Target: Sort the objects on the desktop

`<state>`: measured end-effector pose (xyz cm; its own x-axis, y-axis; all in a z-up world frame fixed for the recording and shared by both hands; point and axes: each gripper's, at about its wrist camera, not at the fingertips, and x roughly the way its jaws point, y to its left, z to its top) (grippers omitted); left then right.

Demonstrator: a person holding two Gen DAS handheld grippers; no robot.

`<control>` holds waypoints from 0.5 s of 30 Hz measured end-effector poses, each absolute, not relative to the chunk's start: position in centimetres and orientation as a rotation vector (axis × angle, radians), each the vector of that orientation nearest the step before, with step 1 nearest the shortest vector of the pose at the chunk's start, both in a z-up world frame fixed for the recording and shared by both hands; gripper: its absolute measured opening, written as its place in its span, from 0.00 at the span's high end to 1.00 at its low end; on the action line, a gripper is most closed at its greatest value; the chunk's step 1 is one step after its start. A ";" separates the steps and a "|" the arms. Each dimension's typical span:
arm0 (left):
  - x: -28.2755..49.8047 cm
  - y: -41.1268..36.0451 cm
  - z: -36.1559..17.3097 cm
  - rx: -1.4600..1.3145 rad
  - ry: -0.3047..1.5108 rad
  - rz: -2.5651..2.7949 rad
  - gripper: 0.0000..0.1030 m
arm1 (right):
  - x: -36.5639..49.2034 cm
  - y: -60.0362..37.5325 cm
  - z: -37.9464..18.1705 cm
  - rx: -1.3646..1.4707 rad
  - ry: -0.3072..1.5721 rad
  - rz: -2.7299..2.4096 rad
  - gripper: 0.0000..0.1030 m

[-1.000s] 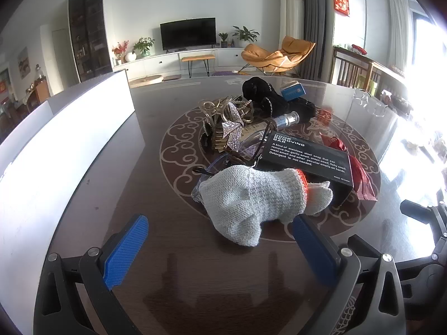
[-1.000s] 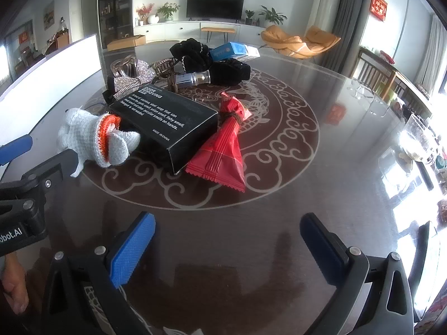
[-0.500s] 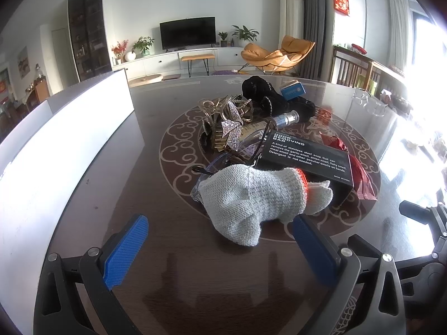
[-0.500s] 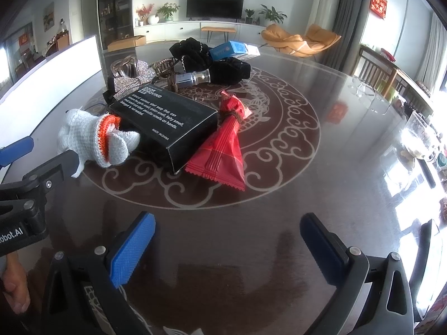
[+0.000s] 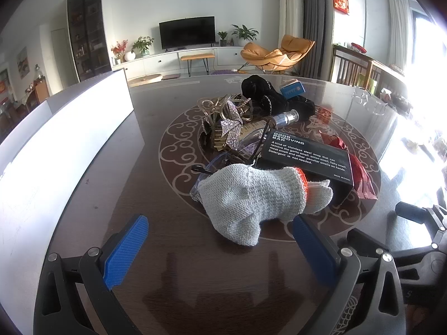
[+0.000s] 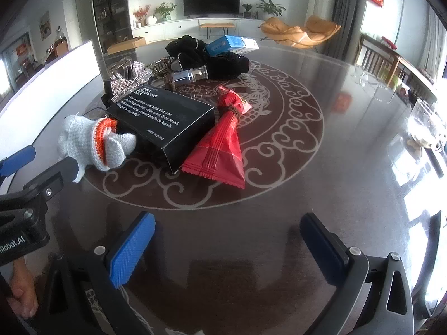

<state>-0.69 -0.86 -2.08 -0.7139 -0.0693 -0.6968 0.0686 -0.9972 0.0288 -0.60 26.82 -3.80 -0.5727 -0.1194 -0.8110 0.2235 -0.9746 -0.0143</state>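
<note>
Left claw (image 5: 220, 237) spread wide, glove (image 5: 257, 195) just ahead; right claw (image 6: 227, 237) spread, empty.

left wrist: low, near glove (image 5: 259, 195) | right wrist: further right, perhaps farther | shared: glove

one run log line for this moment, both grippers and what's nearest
left gripper: open, empty | nearest: knit glove, not between fingers | right gripper: open, empty | ahead: red packet beside black box

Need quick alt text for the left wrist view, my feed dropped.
The open left gripper faces a grey knit glove on a dark round table, holding nothing. Behind the glove lie a black box, a red packet and rhinestone hair clips.
</note>
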 end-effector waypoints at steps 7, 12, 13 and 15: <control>-0.9 -0.7 -2.2 1.165 -0.008 -2.830 0.00 | -4.6 26.3 -3.8 1.349 0.157 -2.639 0.00; -1.0 -0.8 -2.3 1.174 -0.001 -2.819 0.00 | -7.4 26.5 -3.8 1.353 0.148 -2.649 0.00; -1.0 -0.7 -2.3 1.174 0.000 -2.819 0.00 | -7.5 26.5 -3.8 1.352 0.148 -2.648 0.00; -1.0 -0.7 -2.3 1.174 0.001 -2.819 0.00 | -7.4 26.5 -3.8 1.353 0.148 -2.648 0.00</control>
<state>-0.97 -0.73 -2.30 -0.7011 -0.0805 -0.7085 0.0810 -0.9962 0.0331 -7.43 26.48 -3.79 -0.5766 -0.1005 -0.8108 0.1904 -0.9816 -0.0137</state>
